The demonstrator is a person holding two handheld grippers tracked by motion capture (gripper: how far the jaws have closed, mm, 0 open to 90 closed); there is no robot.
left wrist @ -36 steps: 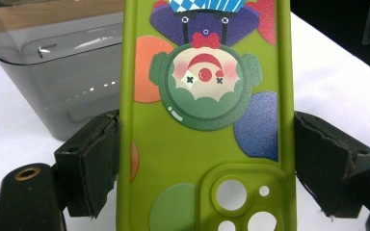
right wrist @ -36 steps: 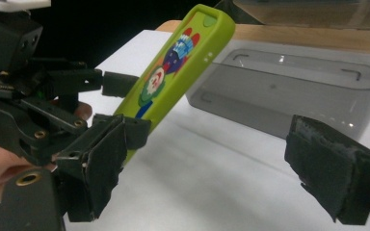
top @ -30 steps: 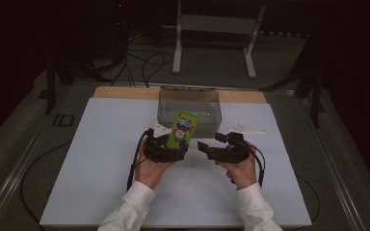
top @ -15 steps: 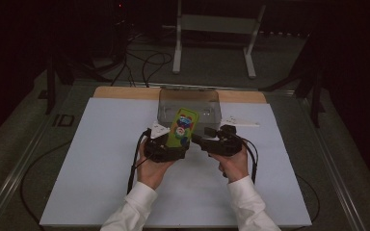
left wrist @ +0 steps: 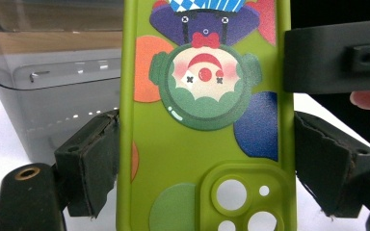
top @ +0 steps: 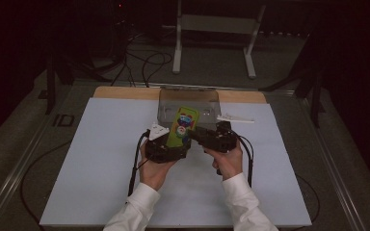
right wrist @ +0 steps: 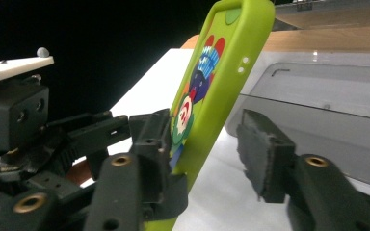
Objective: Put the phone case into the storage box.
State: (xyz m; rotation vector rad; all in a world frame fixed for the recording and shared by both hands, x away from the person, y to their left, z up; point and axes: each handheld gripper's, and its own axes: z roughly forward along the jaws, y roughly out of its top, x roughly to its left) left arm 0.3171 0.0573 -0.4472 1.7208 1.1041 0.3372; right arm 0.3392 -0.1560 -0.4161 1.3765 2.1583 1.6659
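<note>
my left gripper (left wrist: 202,178) clamps the green case (left wrist: 204,120) by its edges, above the sheet before the box (top: 189,103). my right gripper (right wrist: 207,163) has just been closing around its edge (right pad still off); i square the pads before pinching.

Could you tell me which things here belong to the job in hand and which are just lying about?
In use:
- green phone case
- left gripper, shut on it
- right gripper, jaws closing around it

Lying about:
- clear grey box
- white strip
- white mat

grey bin (top: 189,98), white strip (top: 236,118) on table (top: 91,159)
</note>
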